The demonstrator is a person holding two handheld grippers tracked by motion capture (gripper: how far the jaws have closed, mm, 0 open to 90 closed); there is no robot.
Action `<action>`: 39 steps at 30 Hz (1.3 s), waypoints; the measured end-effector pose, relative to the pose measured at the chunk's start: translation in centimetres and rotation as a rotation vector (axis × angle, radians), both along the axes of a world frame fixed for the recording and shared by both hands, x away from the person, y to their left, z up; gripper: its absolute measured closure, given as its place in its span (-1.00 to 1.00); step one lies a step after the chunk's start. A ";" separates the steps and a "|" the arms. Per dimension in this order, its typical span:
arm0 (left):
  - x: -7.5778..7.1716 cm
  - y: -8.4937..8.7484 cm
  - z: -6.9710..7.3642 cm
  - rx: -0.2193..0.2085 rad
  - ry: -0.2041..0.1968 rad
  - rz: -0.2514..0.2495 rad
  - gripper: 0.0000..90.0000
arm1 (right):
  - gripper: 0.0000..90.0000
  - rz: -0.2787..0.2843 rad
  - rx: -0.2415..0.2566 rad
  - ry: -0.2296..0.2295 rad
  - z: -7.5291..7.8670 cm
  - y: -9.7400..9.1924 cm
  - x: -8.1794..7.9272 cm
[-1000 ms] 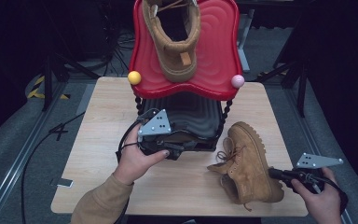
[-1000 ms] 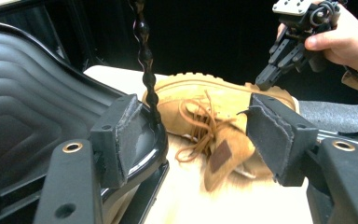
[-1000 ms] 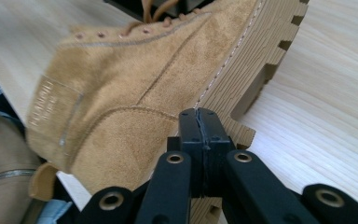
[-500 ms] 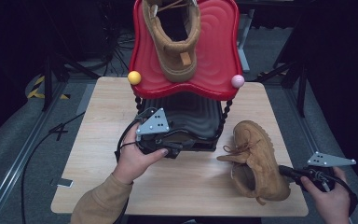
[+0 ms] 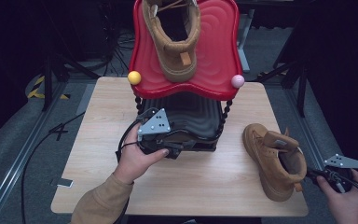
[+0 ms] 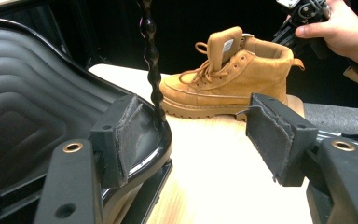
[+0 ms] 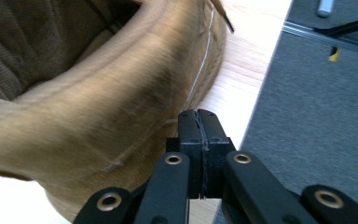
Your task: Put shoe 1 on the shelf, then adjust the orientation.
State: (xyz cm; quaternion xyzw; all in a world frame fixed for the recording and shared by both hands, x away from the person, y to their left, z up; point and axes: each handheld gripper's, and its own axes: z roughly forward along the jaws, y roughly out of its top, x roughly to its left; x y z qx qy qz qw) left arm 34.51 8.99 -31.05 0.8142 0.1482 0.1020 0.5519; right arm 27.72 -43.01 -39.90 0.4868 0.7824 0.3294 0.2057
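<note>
Right gripper [image 7: 200,116] at the tabletop's [image 5: 205,182] near right corner, jaws clenched, likely pinching the heel loop of the loose boot [image 5: 274,158], probably to drag it; boot upright near the right edge; left gripper [image 6: 196,135] released, jaws straddling the black lower tray's [image 5: 193,116] near rim, likely steadying the rack; second boot [image 5: 172,37] on the red upper tray [image 5: 214,60] at the far edge.

The right gripper [image 7: 200,122] has its black jaws pressed together just beside the heel of the tan boot [image 7: 88,98], above the wooden table [image 7: 242,79].
</note>
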 end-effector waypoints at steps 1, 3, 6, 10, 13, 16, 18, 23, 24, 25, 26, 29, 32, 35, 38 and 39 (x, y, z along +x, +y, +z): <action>0.0 0.0 0.0 0.003 -0.001 0.001 -0.20 | 1.00 0.000 0.008 -0.005 0.1 0.0 0.0; 0.0 0.1 0.0 0.003 -0.002 0.000 -0.20 | 1.00 -0.003 0.008 -0.018 0.5 -0.2 -0.2; 0.1 0.1 0.0 0.003 -0.004 0.000 -0.20 | 0.87 -0.027 0.030 -0.040 1.1 -0.6 -0.6; 0.0 0.1 -0.1 0.009 0.005 0.002 -0.20 | 0.61 -0.025 0.126 -0.091 1.9 -1.3 -1.1; -0.1 0.2 -0.2 0.013 0.005 0.001 -0.21 | 0.49 -0.029 0.154 -0.129 2.5 -1.6 -1.3; -0.1 0.3 -0.2 0.016 0.007 0.006 -0.21 | 0.42 -0.033 0.154 -0.157 3.1 -1.5 -1.4; -0.2 0.5 -0.1 0.010 0.009 0.010 -0.21 | 0.37 -0.025 0.174 -0.173 3.6 -1.4 -1.4; -0.1 0.8 -0.2 0.020 0.007 0.017 -0.21 | 0.14 0.021 0.208 -0.198 4.4 -0.9 -1.0; -0.1 0.8 -0.2 0.020 0.007 0.017 -0.21 | 0.09 0.033 0.213 -0.205 4.6 -0.8 -0.8; -0.1 0.9 -0.3 0.024 0.008 0.020 -0.21 | 0.09 0.033 0.213 -0.205 4.6 -0.8 -0.8; -0.2 0.9 -0.4 0.024 0.012 0.021 -0.21 | 0.01 0.068 0.225 -0.215 4.8 -0.5 -0.3; -0.3 1.1 -0.5 0.032 0.011 0.023 -0.21 | -0.03 0.091 0.224 -0.214 5.1 -0.4 0.3; -0.5 1.4 -0.6 0.038 0.013 0.032 -0.21 | -0.05 0.113 0.233 -0.206 5.3 -0.1 1.4; -0.7 1.8 -0.8 0.040 0.022 0.048 -0.21 | -0.05 0.134 0.197 -0.193 5.2 0.5 2.9; -1.0 2.3 -1.0 0.039 0.027 0.066 -0.21 | -0.05 0.166 0.155 -0.175 4.9 1.2 4.2; -1.1 2.4 -1.0 0.042 0.022 0.067 -0.21 | -0.05 0.177 0.146 -0.174 4.9 1.5 4.6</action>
